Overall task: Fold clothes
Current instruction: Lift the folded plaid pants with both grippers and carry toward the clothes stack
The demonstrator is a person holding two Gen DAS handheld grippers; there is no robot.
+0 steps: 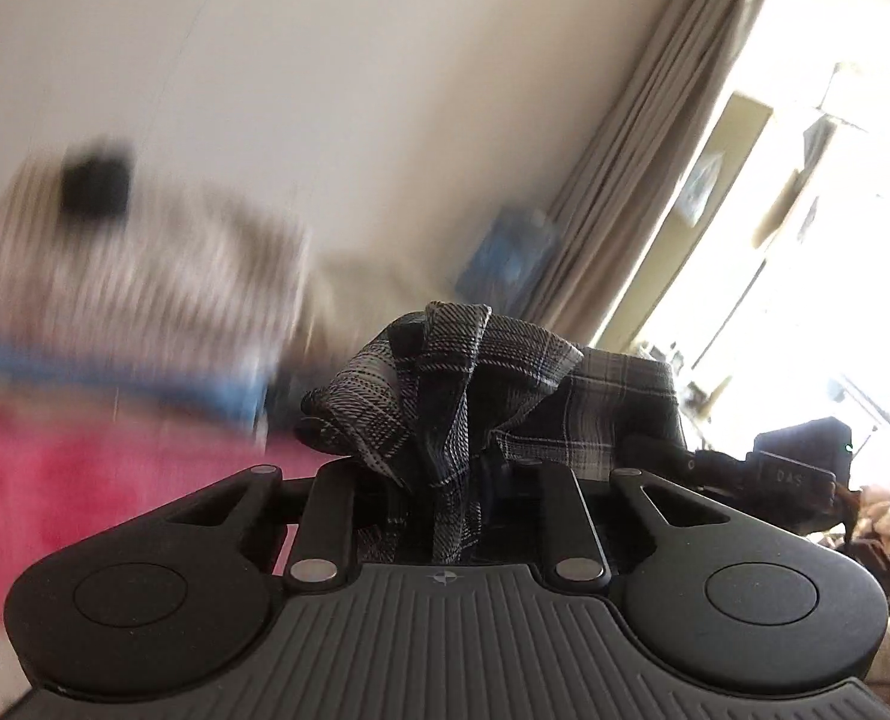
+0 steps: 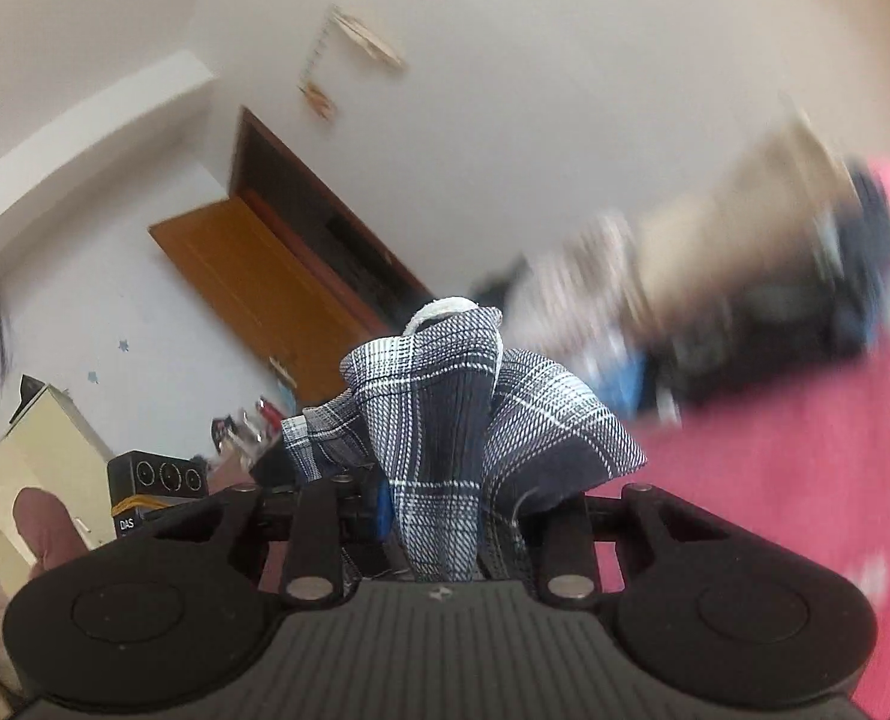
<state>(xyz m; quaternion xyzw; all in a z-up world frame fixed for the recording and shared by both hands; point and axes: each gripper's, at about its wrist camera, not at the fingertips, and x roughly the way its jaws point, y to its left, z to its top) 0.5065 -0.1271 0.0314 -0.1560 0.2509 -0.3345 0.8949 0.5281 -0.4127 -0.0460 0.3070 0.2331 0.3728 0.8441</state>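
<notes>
The left gripper (image 1: 445,480) is clamping a bunched fold of the plaid garment (image 1: 445,372), its two black fingers pressing in on the dark checked cloth from either side. The fabric is rising in a crumpled peak just above the fingers and is spilling off to the right, where a lighter checked stretch of it is running toward the other gripper's black body. The right gripper (image 2: 445,498) is likewise gripping a gathered edge of the same garment (image 2: 445,408), with a white cord loop (image 2: 442,306) standing up at the top of the bunch. Below and beyond both tools a pink bed cover (image 2: 775,450) is spreading out, blurred. Farther off, a striped pile of bedding (image 1: 145,276) is lying on the left in the left wrist view. A beige curtain (image 1: 655,150) is hanging beside a bright window at far right. In the right wrist view an orange wooden door (image 2: 253,276) is standing open at far left.
</notes>
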